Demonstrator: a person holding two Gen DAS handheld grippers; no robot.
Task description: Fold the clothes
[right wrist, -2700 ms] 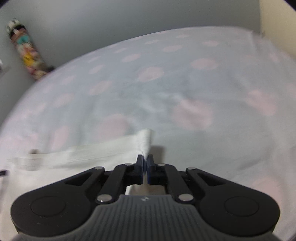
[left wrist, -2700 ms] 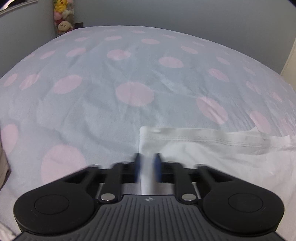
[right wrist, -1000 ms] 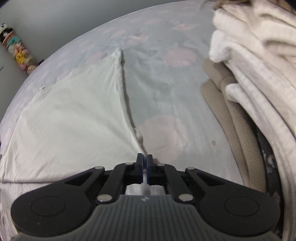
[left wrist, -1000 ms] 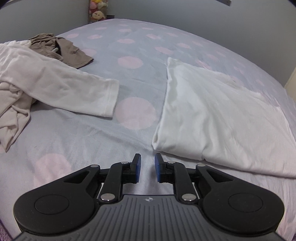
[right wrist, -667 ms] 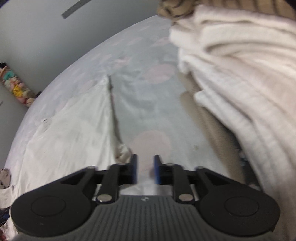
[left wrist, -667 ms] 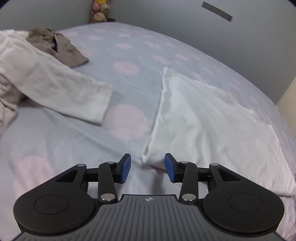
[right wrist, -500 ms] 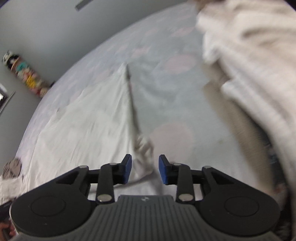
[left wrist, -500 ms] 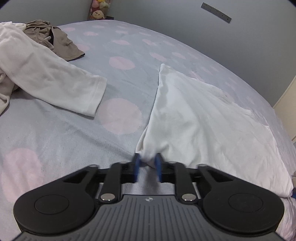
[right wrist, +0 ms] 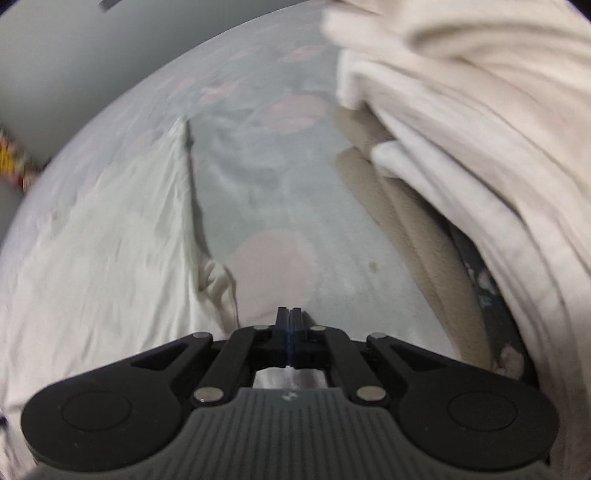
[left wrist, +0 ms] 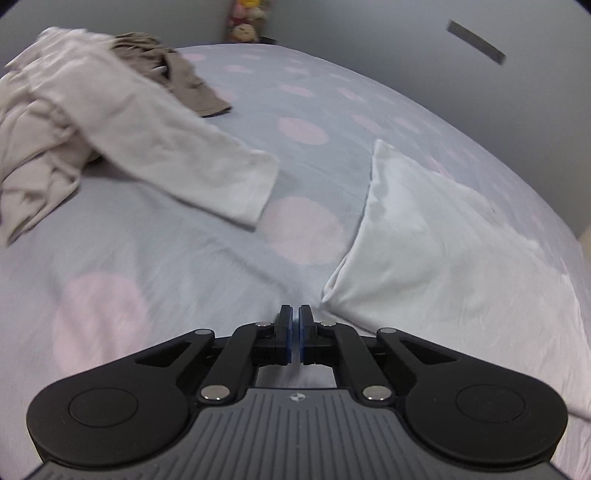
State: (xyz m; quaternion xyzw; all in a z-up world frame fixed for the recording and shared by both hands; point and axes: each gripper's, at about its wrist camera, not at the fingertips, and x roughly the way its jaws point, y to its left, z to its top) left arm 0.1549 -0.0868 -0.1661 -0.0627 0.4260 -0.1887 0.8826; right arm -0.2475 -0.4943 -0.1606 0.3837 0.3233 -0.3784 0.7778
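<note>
A white garment (left wrist: 443, 258), folded flat, lies on the pale sheet with pink dots (left wrist: 184, 277). Its near left corner sits just right of my left gripper (left wrist: 294, 312). That gripper's blue pads are closing to a hairline gap, and nothing is between them. In the right wrist view the same garment (right wrist: 103, 240) spreads to the left, its near right corner bunched up. My right gripper (right wrist: 290, 312) hovers over the sheet (right wrist: 266, 192) just right of that corner, its jaws closing with the pads pressed together on nothing.
A cream long-sleeved top (left wrist: 147, 129) and a brown garment (left wrist: 184, 81) lie heaped at the left. At the right stands a tall cream pile (right wrist: 480, 129) on beige cloth (right wrist: 417, 229). Plush toys (left wrist: 245, 22) stand against the grey wall.
Half a second ago both grippers had a corner of the white garment between their jaws. Now both are closed on nothing, with the corners lying beside them.
</note>
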